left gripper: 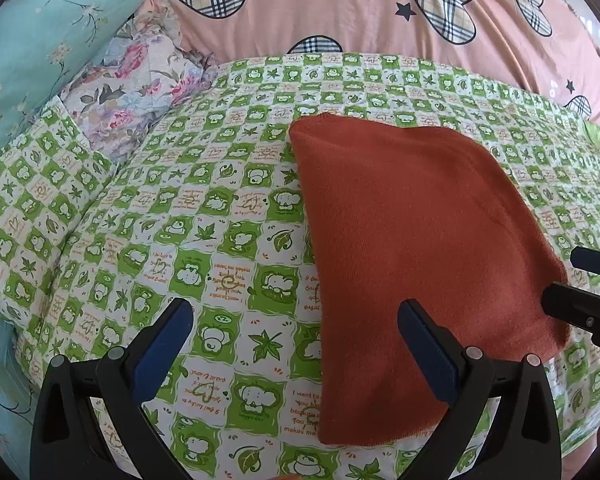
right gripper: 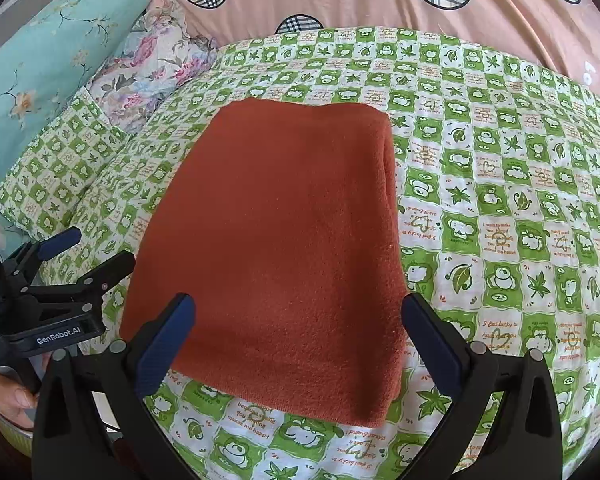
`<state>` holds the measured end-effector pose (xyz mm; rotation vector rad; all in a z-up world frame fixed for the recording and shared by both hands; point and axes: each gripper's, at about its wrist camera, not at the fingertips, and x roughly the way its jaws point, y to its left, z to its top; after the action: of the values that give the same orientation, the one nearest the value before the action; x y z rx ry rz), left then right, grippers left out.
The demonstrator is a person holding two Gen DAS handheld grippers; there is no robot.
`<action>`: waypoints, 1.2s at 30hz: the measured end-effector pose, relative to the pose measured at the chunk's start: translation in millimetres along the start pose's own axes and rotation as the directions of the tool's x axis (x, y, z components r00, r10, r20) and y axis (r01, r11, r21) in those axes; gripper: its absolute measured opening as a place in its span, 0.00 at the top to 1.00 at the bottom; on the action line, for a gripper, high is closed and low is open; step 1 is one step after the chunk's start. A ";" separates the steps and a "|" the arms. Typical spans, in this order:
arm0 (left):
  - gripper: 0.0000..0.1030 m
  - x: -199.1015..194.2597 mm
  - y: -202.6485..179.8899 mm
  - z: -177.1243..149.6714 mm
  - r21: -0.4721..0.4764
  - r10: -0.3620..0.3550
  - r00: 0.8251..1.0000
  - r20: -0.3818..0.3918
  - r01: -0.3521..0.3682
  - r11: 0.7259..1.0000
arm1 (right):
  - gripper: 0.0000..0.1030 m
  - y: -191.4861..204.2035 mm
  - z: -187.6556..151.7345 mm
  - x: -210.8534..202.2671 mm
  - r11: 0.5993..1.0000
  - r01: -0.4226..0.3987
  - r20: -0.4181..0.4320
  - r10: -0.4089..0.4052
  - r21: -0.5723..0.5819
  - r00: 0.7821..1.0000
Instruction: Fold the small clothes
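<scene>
A rust-orange garment (left gripper: 420,248) lies folded into a flat rectangle on the green-and-white patterned bed sheet (left gripper: 204,208); it also shows in the right wrist view (right gripper: 284,240). My left gripper (left gripper: 296,320) is open and empty, over the sheet at the garment's left edge, its right finger above the cloth. My right gripper (right gripper: 298,316) is open and empty, just above the garment's near end. The right gripper shows at the right edge of the left wrist view (left gripper: 580,280); the left gripper shows at the left of the right wrist view (right gripper: 84,256).
A pink quilt with plaid hearts (left gripper: 360,4) lies along the back. A floral pillow (left gripper: 140,80) and a light blue floral pillow (left gripper: 32,40) sit at the back left. A green-patterned pillow (right gripper: 60,168) lies left of the garment.
</scene>
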<state>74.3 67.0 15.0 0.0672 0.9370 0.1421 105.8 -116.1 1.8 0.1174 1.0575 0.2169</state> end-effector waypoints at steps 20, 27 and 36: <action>0.01 -15.5 -4.1 -2.2 0.022 -0.017 0.999 0.035 0.017 1.000 | 0.00 7.5 -3.2 -11.3 1.000 -0.010 0.034 0.010 -0.012 0.999; 0.01 -19.0 -4.9 -3.8 0.026 -0.029 0.999 0.040 0.028 0.999 | 0.00 9.6 -2.6 -14.3 1.000 -0.019 0.036 0.019 -0.017 0.999; 0.01 -16.3 -5.6 -1.2 0.044 -0.033 0.999 0.034 0.031 0.999 | 0.00 10.6 4.6 -12.3 0.999 -0.025 0.026 0.026 -0.043 0.999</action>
<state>64.3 59.0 26.7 0.0942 0.9066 0.0908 102.7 -108.6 16.6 0.0953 1.0247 0.2597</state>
